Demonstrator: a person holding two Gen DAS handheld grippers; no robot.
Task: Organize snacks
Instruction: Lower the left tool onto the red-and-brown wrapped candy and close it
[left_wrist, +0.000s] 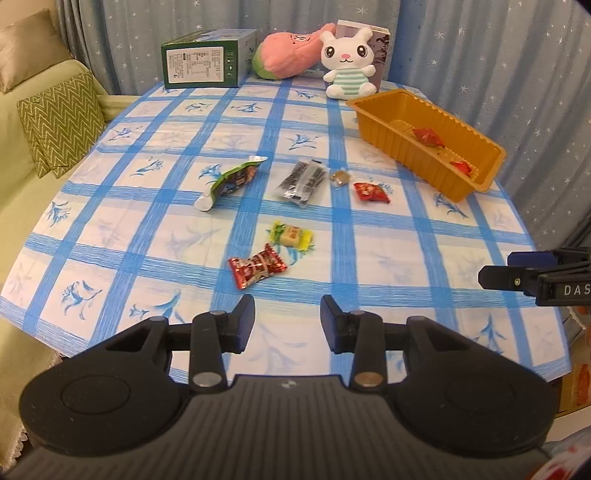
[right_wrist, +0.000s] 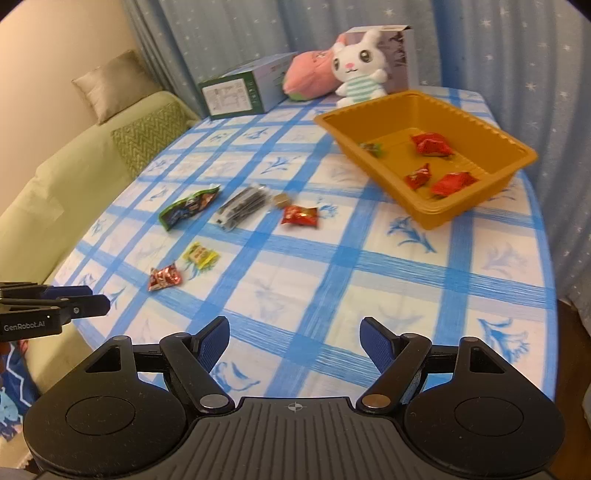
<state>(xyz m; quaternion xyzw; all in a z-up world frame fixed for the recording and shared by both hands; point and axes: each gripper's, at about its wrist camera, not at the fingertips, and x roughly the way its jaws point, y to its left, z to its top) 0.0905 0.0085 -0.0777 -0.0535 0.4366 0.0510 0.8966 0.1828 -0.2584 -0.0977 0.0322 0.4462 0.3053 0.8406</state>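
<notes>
6 snacks on blue-checked tablecloth (left_wrist: 332, 221), starry curtain (left_wrist: 480, 48), sofa (left_wrist: 22, 166)

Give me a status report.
Both hand-held grippers, left and right, open, empty. Six snacks loose on tablecloth; four in orange tray. Nothing blocking.

We are in a home living room: a green sofa (left_wrist: 22, 155) with cushions (left_wrist: 61, 122), star-print curtains (left_wrist: 480, 48), plush toys (left_wrist: 347, 62) on the worktop (left_wrist: 184, 258).

Beyond the left claw (left_wrist: 287, 321), the orange tray's (left_wrist: 413, 147) near wall hides part of its red snacks (left_wrist: 460, 167).
</notes>
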